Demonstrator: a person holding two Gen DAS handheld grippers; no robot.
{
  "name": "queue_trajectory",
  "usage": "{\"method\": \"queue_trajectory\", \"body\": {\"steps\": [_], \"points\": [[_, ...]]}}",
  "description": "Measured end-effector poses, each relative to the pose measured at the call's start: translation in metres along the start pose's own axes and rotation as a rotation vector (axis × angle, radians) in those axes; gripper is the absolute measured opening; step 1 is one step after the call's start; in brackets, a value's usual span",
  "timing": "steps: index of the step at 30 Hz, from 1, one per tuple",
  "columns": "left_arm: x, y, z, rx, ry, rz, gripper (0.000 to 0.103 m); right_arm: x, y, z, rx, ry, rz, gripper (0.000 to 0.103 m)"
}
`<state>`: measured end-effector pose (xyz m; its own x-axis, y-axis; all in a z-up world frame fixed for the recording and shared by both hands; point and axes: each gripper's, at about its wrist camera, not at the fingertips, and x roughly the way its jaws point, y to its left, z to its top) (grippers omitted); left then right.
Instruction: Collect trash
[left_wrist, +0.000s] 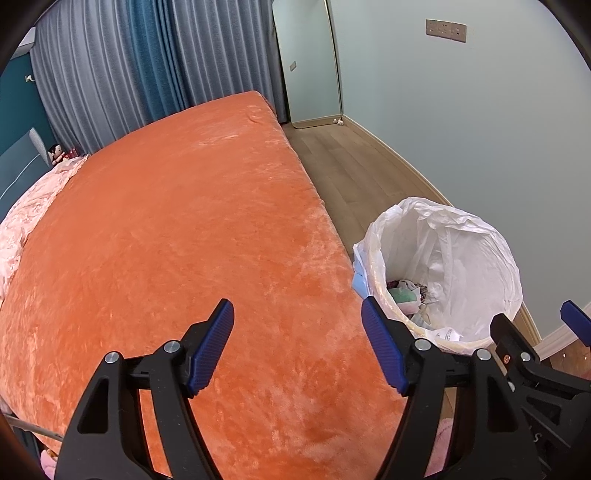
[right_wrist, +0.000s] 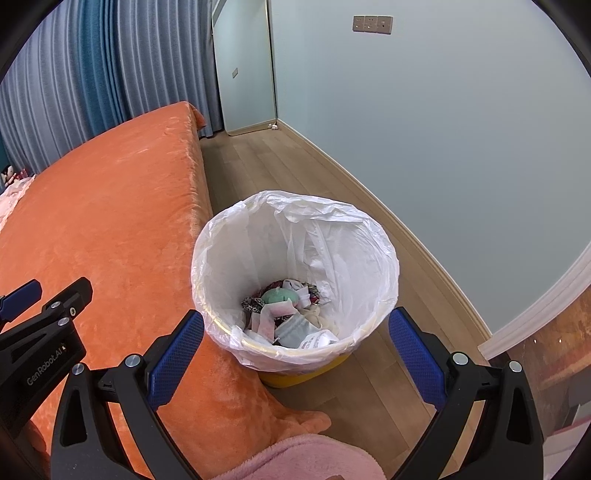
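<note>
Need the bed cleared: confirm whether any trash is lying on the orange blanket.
No: the orange blanket shows bare, while scraps sit inside the lined bin.

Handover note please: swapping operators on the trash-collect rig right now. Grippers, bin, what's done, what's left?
Left gripper: fingers open, empty, over the orange bed.
Right gripper: fingers open, empty, above the bin.
Bin stands on the floor against the bed's edge, white liner in place, trash at the bottom.
Done: several pieces binned.
Left: no loose trash shows on the bed or the visible floor; check areas out of view.
</note>
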<state>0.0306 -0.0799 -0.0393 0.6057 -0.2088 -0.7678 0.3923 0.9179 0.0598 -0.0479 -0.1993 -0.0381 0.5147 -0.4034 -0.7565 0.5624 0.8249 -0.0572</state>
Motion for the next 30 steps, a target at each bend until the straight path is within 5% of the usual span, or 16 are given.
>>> {"method": "queue_trajectory", "body": {"steps": [30], "points": [[0.001,-0.017,-0.008,0.045,0.017,-0.018,0.068,-0.002,-0.011,-0.007,0.02,0.01,-0.016,0.096]]}}
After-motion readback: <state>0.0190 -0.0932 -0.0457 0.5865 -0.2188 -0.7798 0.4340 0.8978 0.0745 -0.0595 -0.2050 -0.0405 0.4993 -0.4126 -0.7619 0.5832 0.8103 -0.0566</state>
